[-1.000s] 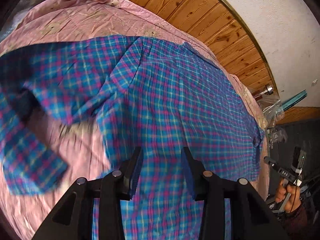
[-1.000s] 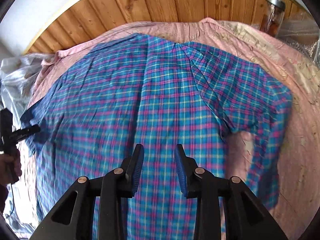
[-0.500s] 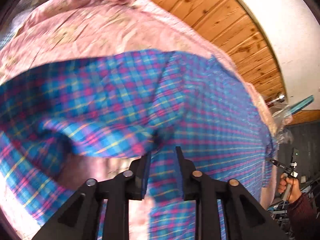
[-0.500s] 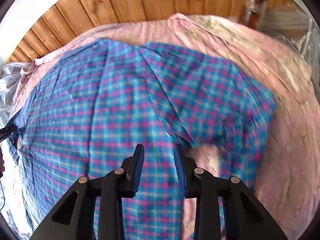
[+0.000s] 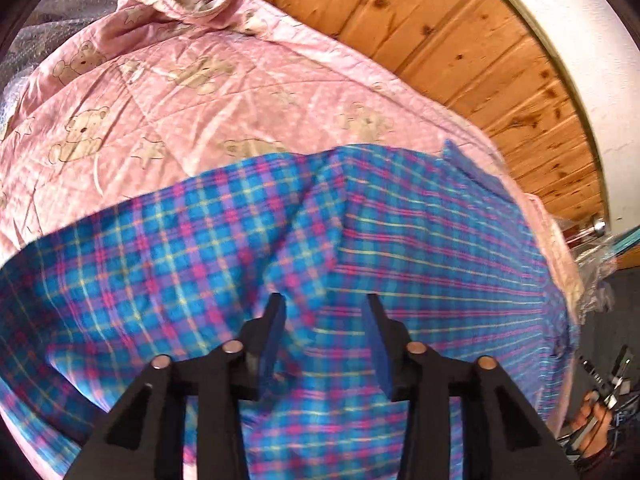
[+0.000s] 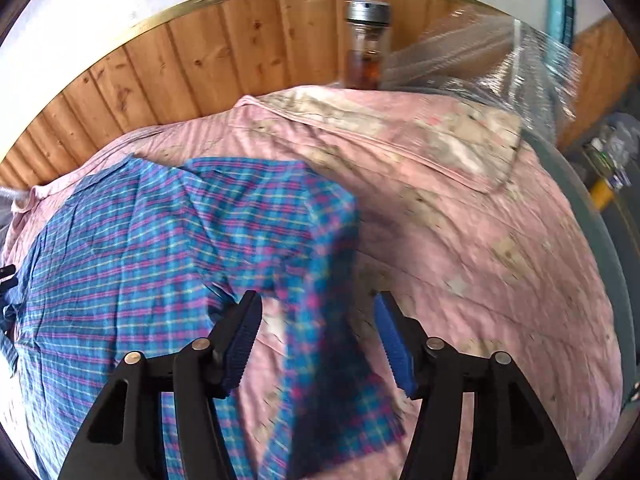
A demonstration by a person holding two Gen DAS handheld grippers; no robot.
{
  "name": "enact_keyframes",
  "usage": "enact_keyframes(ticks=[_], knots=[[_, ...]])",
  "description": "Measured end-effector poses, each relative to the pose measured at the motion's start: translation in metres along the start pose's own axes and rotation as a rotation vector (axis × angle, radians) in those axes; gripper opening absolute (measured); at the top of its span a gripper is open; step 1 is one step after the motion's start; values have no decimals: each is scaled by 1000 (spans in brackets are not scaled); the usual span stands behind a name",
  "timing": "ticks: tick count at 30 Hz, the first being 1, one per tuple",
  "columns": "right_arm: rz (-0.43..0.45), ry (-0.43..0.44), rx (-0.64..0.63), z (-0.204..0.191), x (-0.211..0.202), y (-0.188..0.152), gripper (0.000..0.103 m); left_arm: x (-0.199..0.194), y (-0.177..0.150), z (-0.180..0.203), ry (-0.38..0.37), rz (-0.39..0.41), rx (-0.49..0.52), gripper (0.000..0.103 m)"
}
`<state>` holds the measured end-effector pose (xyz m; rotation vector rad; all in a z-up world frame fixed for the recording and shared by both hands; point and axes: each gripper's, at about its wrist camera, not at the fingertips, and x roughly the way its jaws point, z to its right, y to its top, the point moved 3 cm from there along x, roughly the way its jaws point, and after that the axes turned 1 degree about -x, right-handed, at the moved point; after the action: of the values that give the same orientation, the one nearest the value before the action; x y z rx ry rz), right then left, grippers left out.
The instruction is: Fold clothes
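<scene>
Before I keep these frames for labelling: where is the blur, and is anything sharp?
Left wrist view: the plaid shirt smears near the open left gripper, while the pink quilt with its bears stays fairly crisp. Right wrist view: the shirt sleeve between the open right gripper is streaked; the wood panelling is sharp.

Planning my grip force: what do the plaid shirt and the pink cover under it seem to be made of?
Plaid shirt: thin woven cloth, likely cotton, matte; it creases softly. Pink cover: quilted fabric with a slight sheen, stitched in squares, printed with bears; fibre unclear.
</scene>
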<state>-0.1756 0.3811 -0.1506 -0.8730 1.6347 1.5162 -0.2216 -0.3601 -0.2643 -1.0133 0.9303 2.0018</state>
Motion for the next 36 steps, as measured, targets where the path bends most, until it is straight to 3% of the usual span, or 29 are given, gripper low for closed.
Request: enact_keyframes(ticks=[3,7,10,11,12,13,14,16,19,21,25,26,27,28,29,31,36], knots=[[-70,3,-4,8,23,-36,60,17,-22,71,-158,-67,-13,80],[-80,103,-14,-14,41,-67,60,66,-61,205,-396,-241,42,81],[-109,84,-72,-29,76,-86,57,110,-96,312,-514,-348,140,81],[-118,67,-95,-34,90,-92,50,121,-110,342,-525,-376,175,81],[-106,17,-138,-39,95,-95,22,134,-123,372,-531,-401,210,81],[-92,-35,-182,-44,101,-98,12,144,-137,398,-538,-425,241,81],[-54,-81,-233,-54,99,-98,6,150,-150,422,-540,-447,270,81],[39,-170,-353,-78,85,-98,5,163,-170,457,-535,-477,327,81],[154,-237,-479,-110,70,-103,5,178,-186,480,-513,-523,390,81],[194,-237,-521,-128,70,-109,4,185,-193,486,-493,-555,412,81],[230,-164,-502,-148,76,-121,5,193,-209,485,-406,-626,471,81],[233,-149,-486,-151,78,-124,6,196,-213,483,-393,-642,472,75],[223,-109,-461,-150,78,-128,14,199,-217,482,-390,-656,470,59],[213,-68,-434,-149,78,-132,30,201,-220,480,-388,-670,471,14],[194,-45,-389,-143,77,-138,38,199,-219,479,-396,-664,472,2],[156,0,-291,-129,71,-153,54,182,-208,473,-445,-626,455,2],[-34,51,-120,-95,62,-224,57,135,-158,439,-516,-531,403,2]])
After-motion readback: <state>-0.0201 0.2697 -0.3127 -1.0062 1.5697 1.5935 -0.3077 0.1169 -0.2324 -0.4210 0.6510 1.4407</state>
